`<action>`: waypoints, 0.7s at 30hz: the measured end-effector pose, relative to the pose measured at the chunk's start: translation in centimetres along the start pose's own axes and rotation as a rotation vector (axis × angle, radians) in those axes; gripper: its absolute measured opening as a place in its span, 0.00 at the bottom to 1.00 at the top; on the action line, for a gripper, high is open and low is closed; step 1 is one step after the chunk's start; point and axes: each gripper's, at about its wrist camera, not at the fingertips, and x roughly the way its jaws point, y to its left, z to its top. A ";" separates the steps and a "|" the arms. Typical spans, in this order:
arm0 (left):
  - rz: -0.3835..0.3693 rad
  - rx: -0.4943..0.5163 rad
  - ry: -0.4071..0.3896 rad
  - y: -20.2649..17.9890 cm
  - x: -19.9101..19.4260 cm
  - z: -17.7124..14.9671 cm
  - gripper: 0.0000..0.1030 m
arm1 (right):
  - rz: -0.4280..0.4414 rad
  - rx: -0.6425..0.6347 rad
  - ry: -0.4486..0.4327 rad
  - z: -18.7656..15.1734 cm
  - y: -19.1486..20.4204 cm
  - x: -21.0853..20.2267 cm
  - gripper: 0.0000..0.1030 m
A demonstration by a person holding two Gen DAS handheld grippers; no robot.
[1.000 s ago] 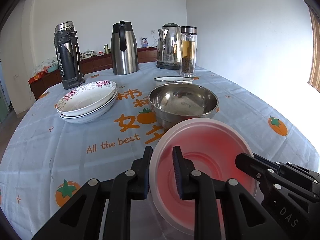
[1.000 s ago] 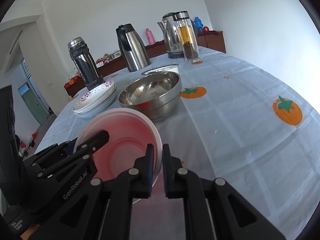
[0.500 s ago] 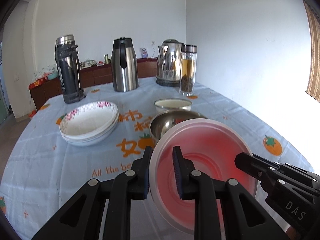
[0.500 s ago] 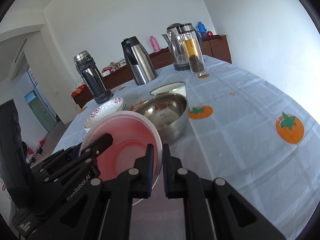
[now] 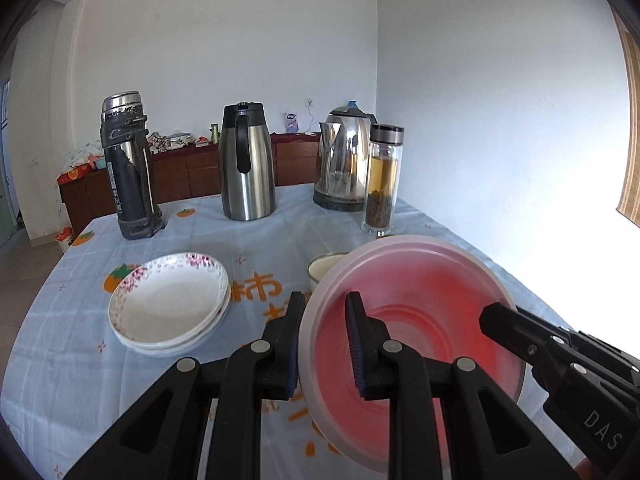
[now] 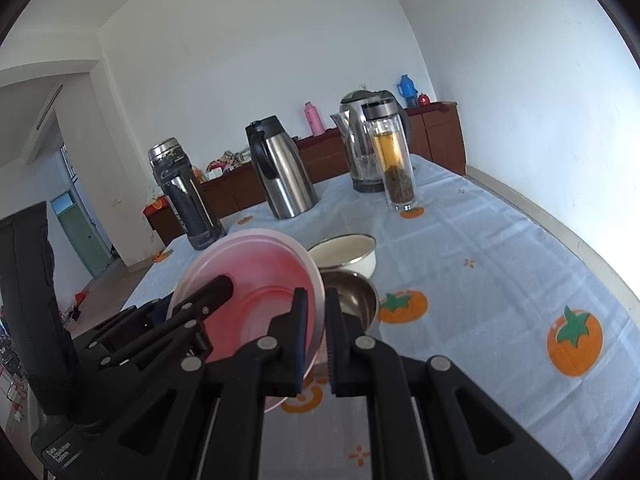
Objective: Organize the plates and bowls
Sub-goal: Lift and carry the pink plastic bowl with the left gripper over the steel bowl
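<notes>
Now both grippers are on the pink bowl point(image 5: 416, 320), holding it up in the air above the table point(image 5: 60, 344). Left gripper point(image 5: 322, 344) is clamped on the bowl's left rim, one finger outside the wall and one inside. Right gripper point(image 6: 316, 330) is pinched tight on the opposite rim, its blue pads squeezing the thin edge between them. In the left wrist view the right gripper's black fingers point(image 5: 520, 328) reach in from the right edge over the bowl's red inside.

Bowl is tilted, its open face turned toward the cameras. Underneath it in the right wrist view, the steel bowl point(image 6: 356, 296) peeks out, sitting on the tablecloth, and just behind that stands the cream enamel bowl point(image 6: 346, 254). Off to the left, well apart, a stack of white floral plates point(image 5: 170, 304) rests on the cloth.

Along the far side of the table stand a dark thermos point(image 5: 128, 168), a steel carafe point(image 5: 248, 164), an electric kettle point(image 5: 344, 160) and a glass tea bottle point(image 5: 382, 184) just beside the kettle.
</notes>
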 end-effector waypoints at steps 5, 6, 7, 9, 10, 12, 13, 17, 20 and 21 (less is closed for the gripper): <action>0.000 -0.012 0.021 0.2 2.2 1.0 0.22 | 0.009 0.036 0.021 0.8 -1.0 2.1 0.08; -0.002 -0.015 0.030 0.2 2.7 1.1 0.23 | 0.008 0.040 0.025 0.8 -1.2 2.4 0.08; -0.005 -0.019 0.042 0.3 3.4 1.1 0.23 | 0.008 0.048 0.034 0.8 -1.5 3.0 0.08; -0.012 -0.029 0.062 0.3 4.3 0.8 0.23 | 0.013 0.066 0.047 0.8 -2.1 3.7 0.08; -0.013 -0.031 0.072 0.2 4.7 0.7 0.23 | 0.013 0.080 0.056 0.7 -2.6 4.1 0.08; -0.014 -0.027 0.085 0.0 5.3 0.4 0.23 | 0.005 0.088 0.060 0.5 -3.0 4.5 0.08; -0.011 -0.020 0.092 -0.2 5.7 0.2 0.23 | 0.002 0.090 0.060 0.5 -3.2 4.7 0.08; -0.011 -0.024 0.115 -0.4 6.7 -0.4 0.24 | -0.007 0.097 0.068 0.2 -3.7 5.1 0.08; -0.004 -0.023 0.123 -0.3 7.0 -0.6 0.24 | -0.012 0.098 0.075 0.1 -3.9 5.5 0.08; -0.003 -0.024 0.126 -0.3 7.2 -0.6 0.24 | -0.014 0.096 0.078 -0.1 -3.9 5.6 0.08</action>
